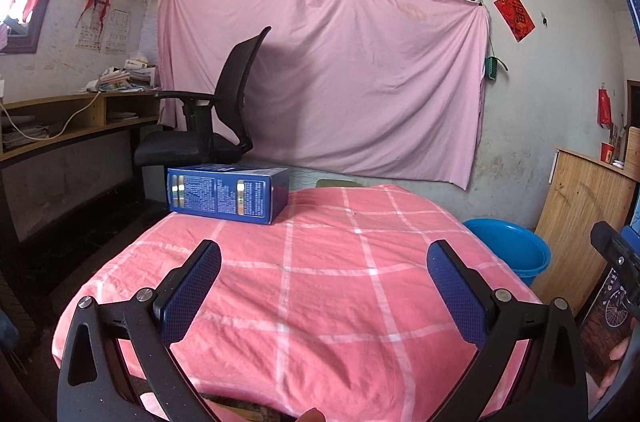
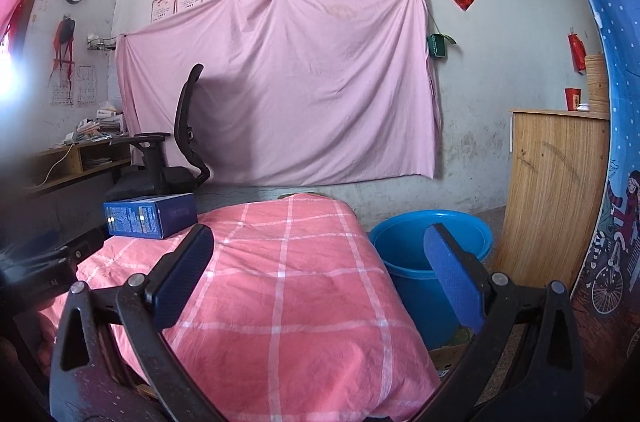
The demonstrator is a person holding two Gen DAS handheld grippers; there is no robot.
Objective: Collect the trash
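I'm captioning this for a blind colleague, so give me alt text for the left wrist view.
The open left tool hovers over a table under a pink checked cloth, holding nothing. A blue box lies at the far left corner, and a blue bucket stands beside the table on the right.

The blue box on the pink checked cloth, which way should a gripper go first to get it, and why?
Probably the left hand-held gripper should ease forward and a little to the left toward the blue box. Its jaws are open and hold nothing, and the box lies ahead of it at the far left edge of the pink checked cloth. The blue bucket waits beside the right hand-held gripper.
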